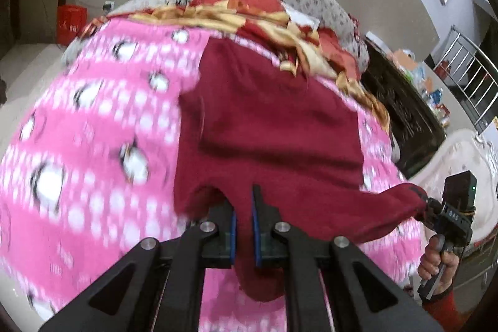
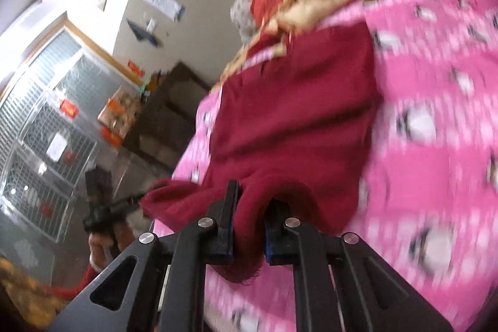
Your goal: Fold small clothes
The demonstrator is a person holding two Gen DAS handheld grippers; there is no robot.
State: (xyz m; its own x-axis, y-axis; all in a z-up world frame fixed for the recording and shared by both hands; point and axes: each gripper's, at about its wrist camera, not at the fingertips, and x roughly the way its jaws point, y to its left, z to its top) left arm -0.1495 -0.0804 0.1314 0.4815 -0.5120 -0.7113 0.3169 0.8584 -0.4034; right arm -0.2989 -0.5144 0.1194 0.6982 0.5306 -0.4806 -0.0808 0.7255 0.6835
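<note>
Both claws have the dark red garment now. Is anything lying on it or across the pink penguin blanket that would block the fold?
Nothing visible. The dark red garment lies bare on the pink penguin blanket, gripped by the left claw and right claw. The red and gold cloth touches only its far edge.

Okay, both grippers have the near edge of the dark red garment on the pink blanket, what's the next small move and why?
Probably carry both grippers forward together, laying the pinched near edge over the far edge. The left gripper and right gripper each clamp the dark red garment, whose far part lies on the pink blanket.
</note>
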